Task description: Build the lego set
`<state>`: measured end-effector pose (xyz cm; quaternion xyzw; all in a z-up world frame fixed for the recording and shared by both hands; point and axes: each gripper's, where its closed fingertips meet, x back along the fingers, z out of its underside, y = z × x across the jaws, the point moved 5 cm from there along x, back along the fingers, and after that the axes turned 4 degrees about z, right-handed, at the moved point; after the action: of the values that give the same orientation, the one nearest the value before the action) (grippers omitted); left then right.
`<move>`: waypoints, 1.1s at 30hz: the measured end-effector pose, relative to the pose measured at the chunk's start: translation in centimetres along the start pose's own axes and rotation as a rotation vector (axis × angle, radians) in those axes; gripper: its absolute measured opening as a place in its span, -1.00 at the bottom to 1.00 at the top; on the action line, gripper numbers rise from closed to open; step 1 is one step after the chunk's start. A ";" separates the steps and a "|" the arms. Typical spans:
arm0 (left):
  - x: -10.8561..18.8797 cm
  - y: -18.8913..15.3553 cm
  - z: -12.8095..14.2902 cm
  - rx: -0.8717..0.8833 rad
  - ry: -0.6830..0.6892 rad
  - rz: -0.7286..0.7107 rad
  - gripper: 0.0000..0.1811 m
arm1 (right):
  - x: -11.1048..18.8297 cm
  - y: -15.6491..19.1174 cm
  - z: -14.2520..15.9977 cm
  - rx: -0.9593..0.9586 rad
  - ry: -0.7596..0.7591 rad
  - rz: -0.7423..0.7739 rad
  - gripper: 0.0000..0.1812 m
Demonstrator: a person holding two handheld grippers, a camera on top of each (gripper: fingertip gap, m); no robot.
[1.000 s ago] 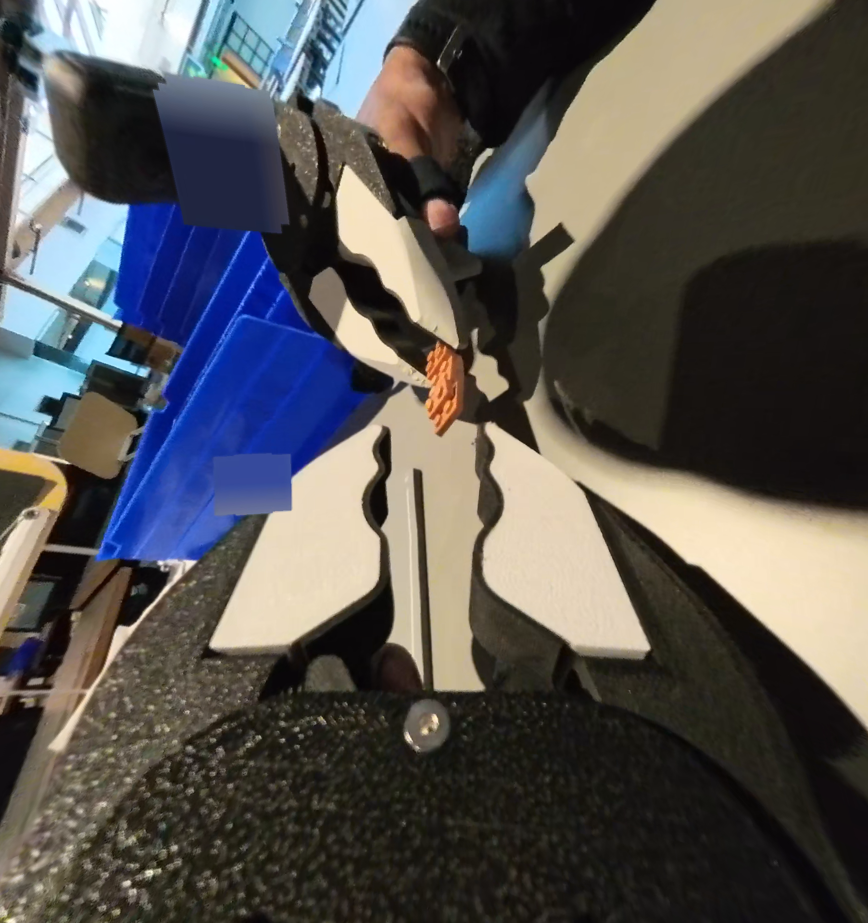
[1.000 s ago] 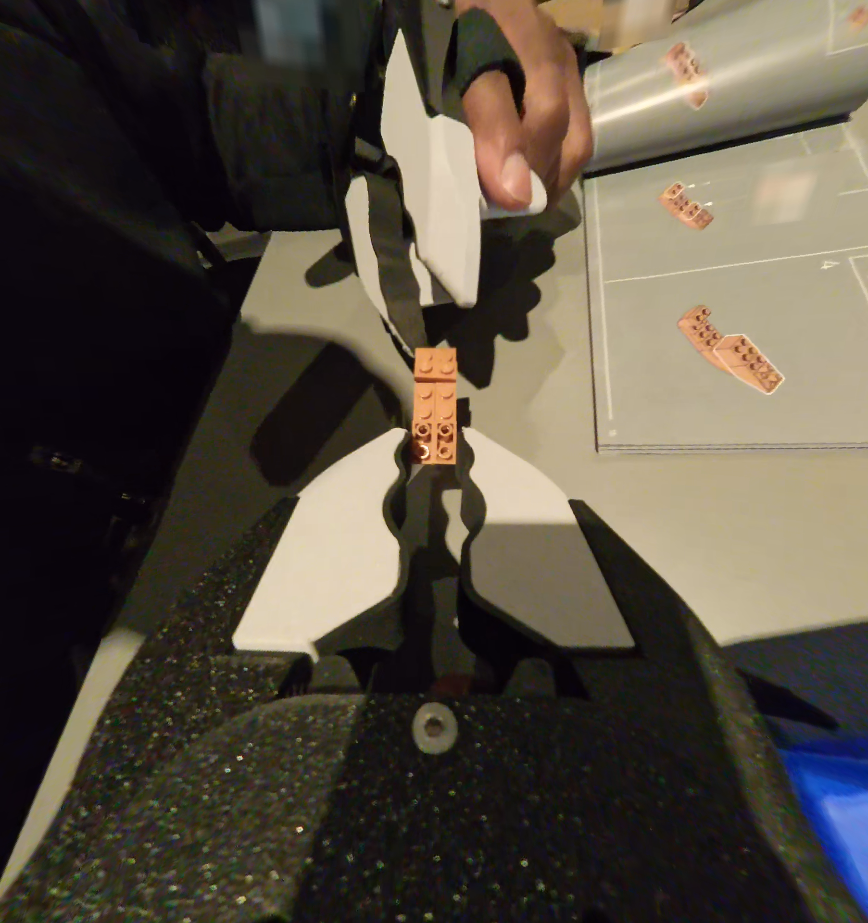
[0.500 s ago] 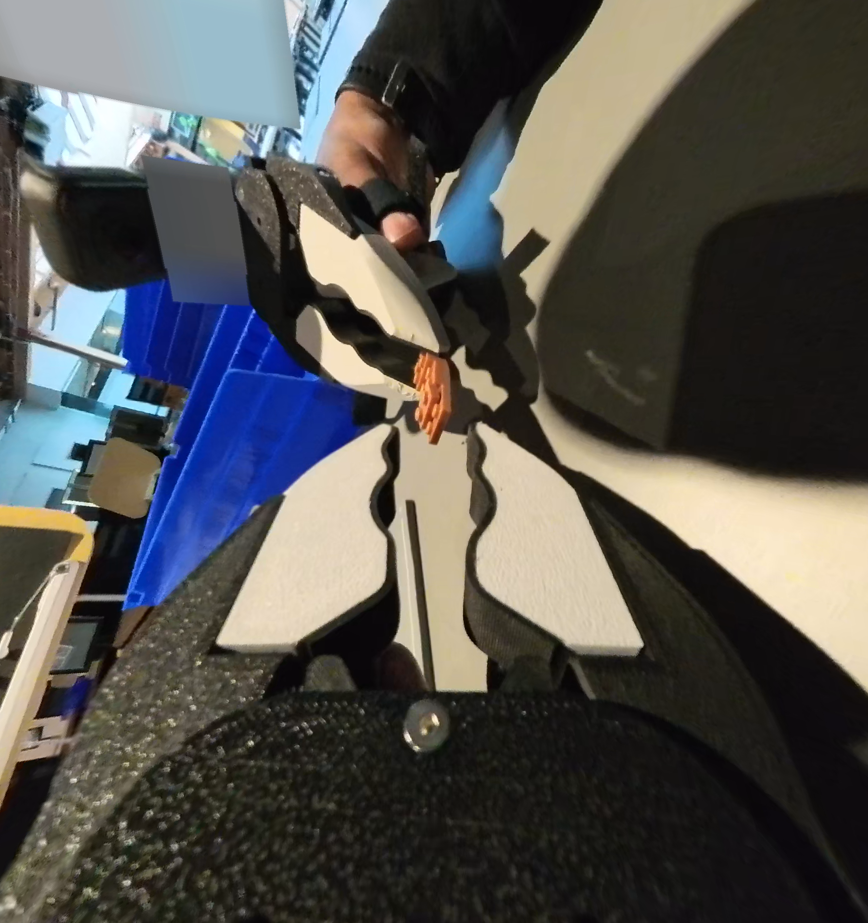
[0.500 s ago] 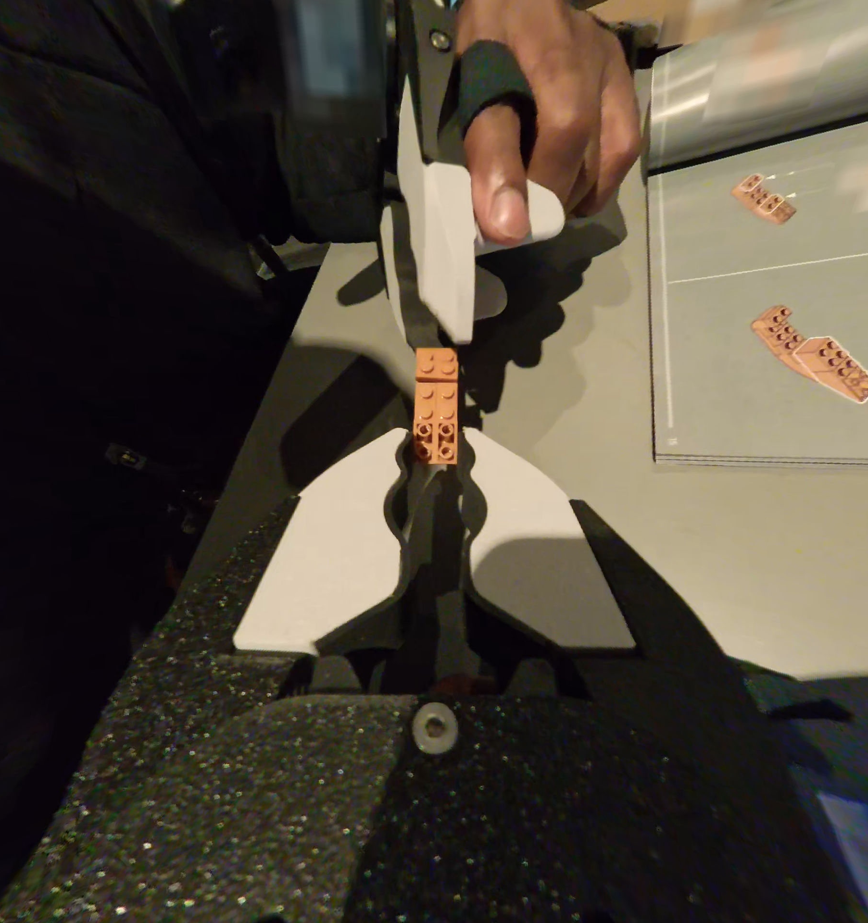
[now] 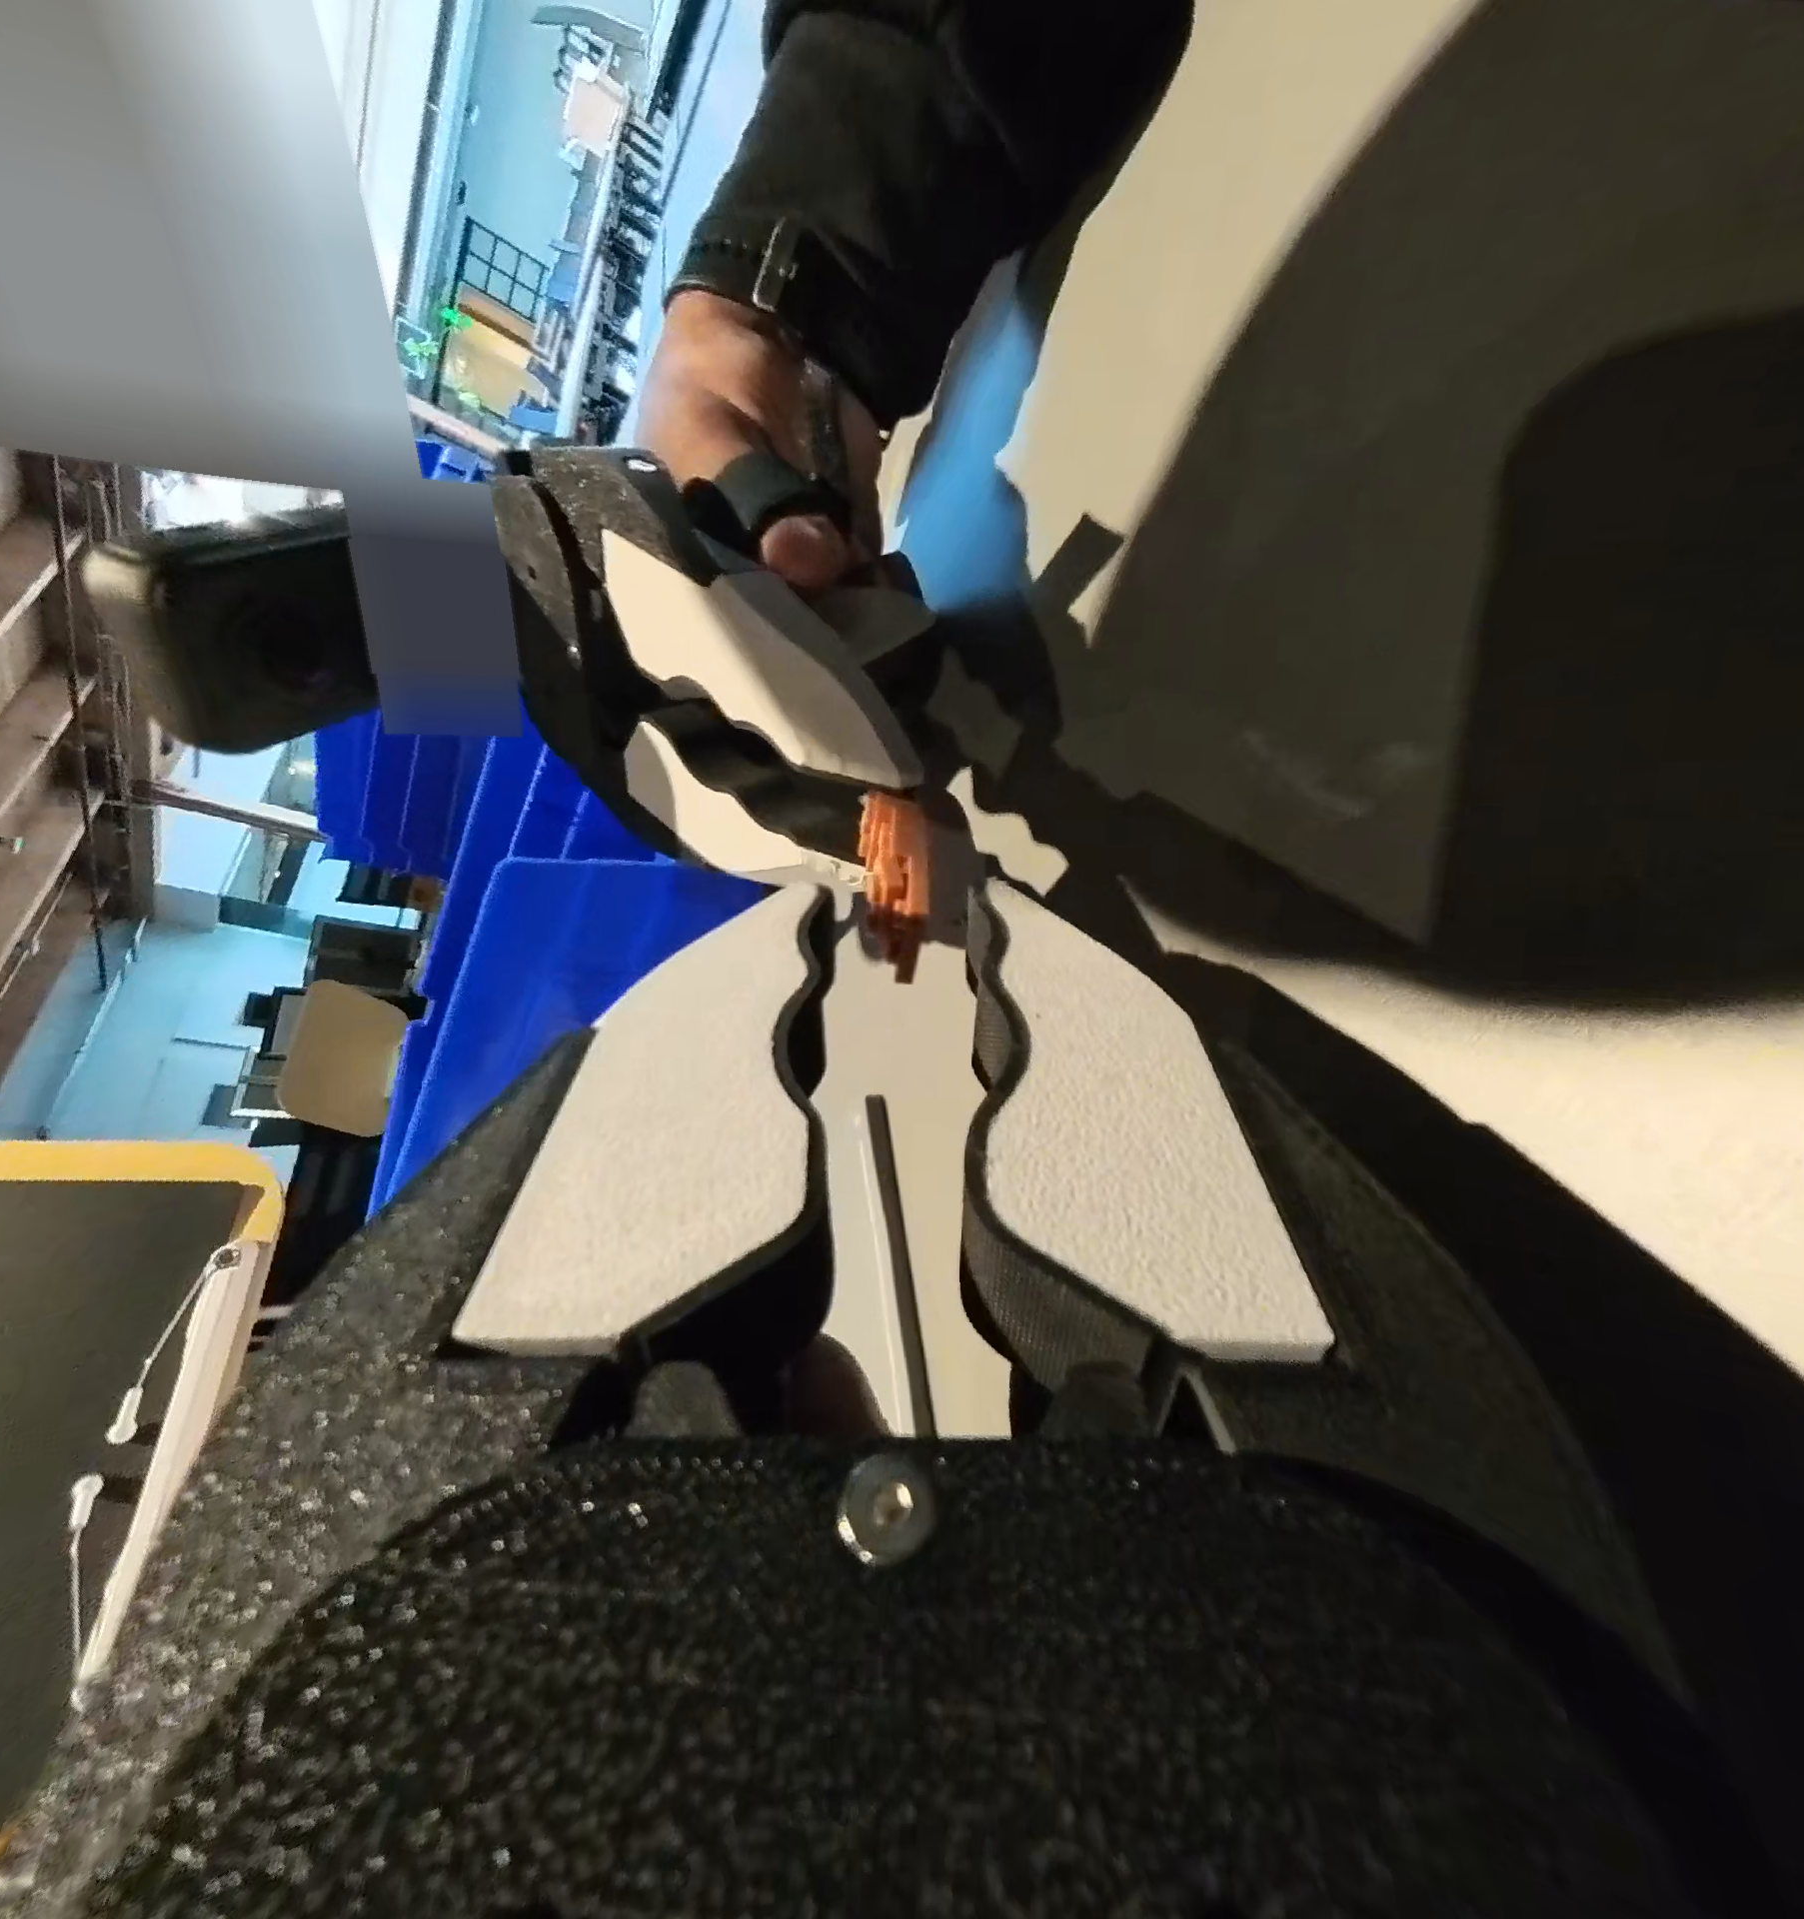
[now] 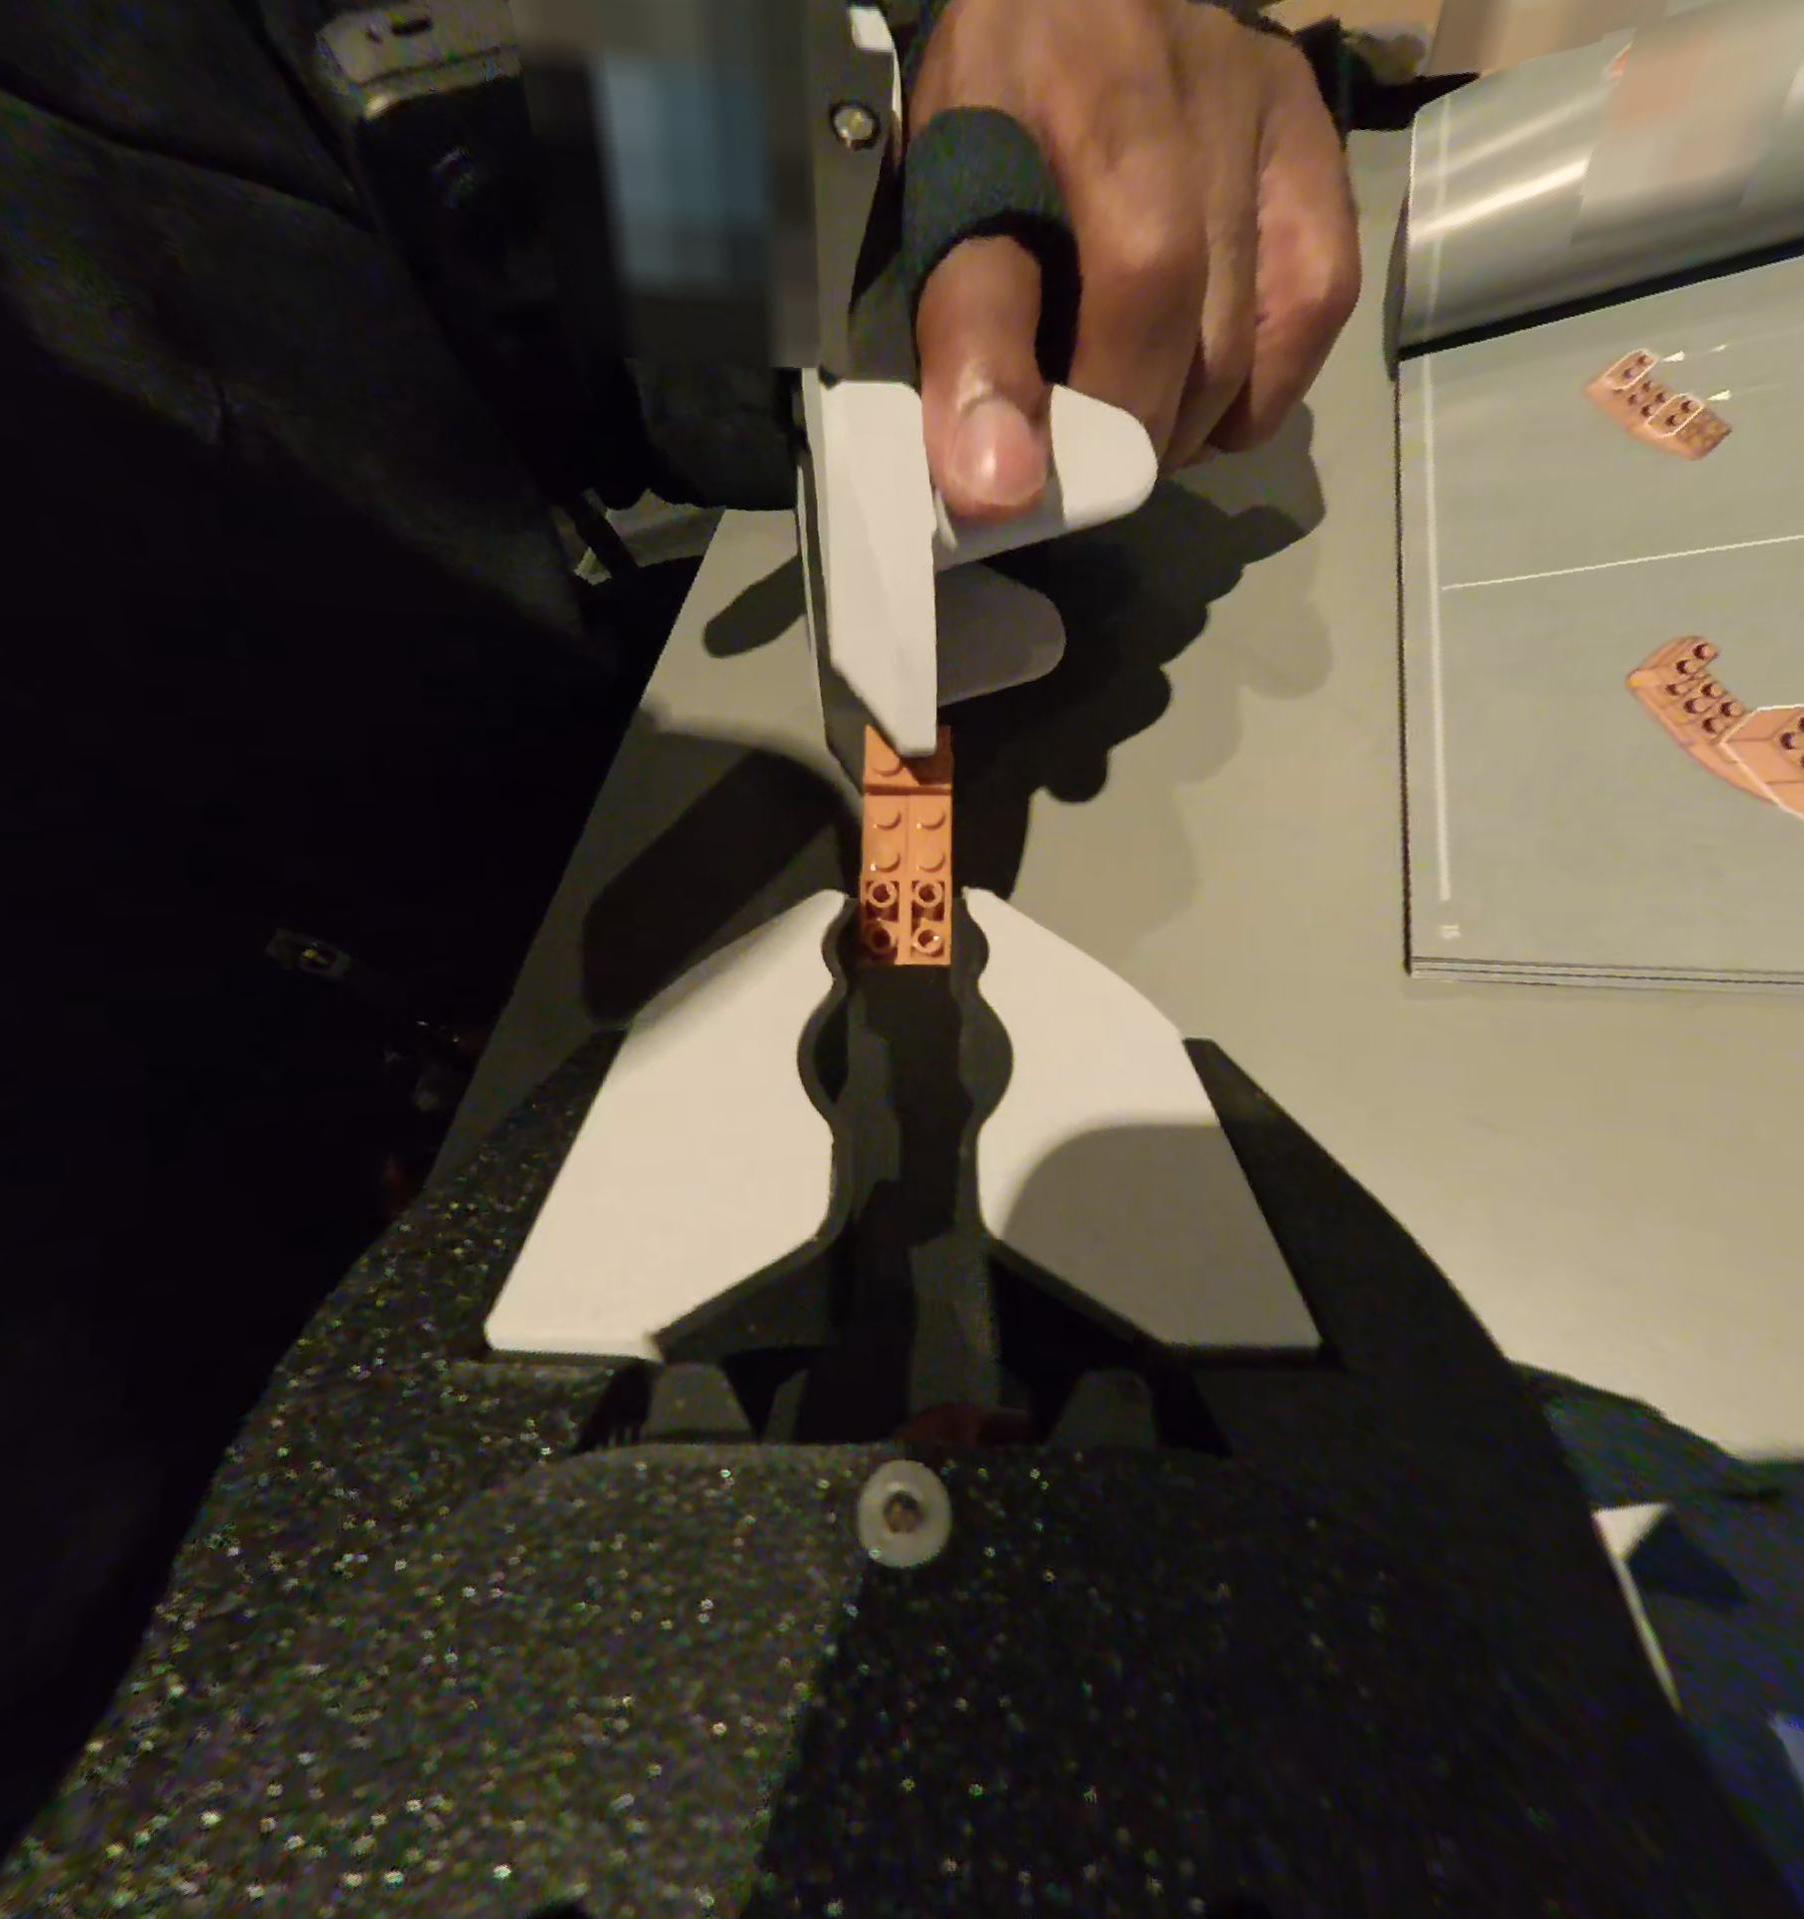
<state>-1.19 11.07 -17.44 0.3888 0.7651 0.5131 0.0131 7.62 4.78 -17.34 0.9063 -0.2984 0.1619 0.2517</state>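
Left gripper (image 6: pixel 882 727) now nearer, apart, seemingly touching orange brick assembly (image 6: pixel 908 862) (right gripper (image 6: pixel 906 924) clamped on it).

instruction booklet (image 6: pixel 1624 665) cut off right (top page blurred), brick assembly's (image 6: pixel 908 841) far end hidden

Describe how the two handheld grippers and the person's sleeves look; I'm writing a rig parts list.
Both look alike: the left gripper and right gripper each have a speckled black grainy body, a silver screw at its centre, and two flat pale grey fingers with wavy black-edged inner rims. A black loop strap crosses one finger of the hand. The sleeve is black, with a cuff tab.
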 end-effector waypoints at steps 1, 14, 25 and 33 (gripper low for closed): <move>0.0 0.0 0.0 -0.003 0.000 0.001 -0.74 | 0.0 0.0 0.0 0.002 0.003 0.000 -0.83; -0.1 -0.2 0.0 -0.025 0.015 -0.006 -0.87 | -0.1 0.1 0.0 -0.014 0.004 -0.001 -0.83; 0.0 -0.1 0.0 -0.031 0.023 -0.002 -0.89 | -0.2 0.1 -0.1 -0.020 0.002 0.004 -0.82; -0.1 -0.1 -0.1 -0.027 0.020 0.008 -0.90 | -0.4 0.4 -0.1 -0.020 0.005 0.002 -0.82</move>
<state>-1.24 10.93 -17.46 0.3866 0.7565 0.5274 0.0088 7.05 4.75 -17.31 0.9030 -0.3003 0.1614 0.2614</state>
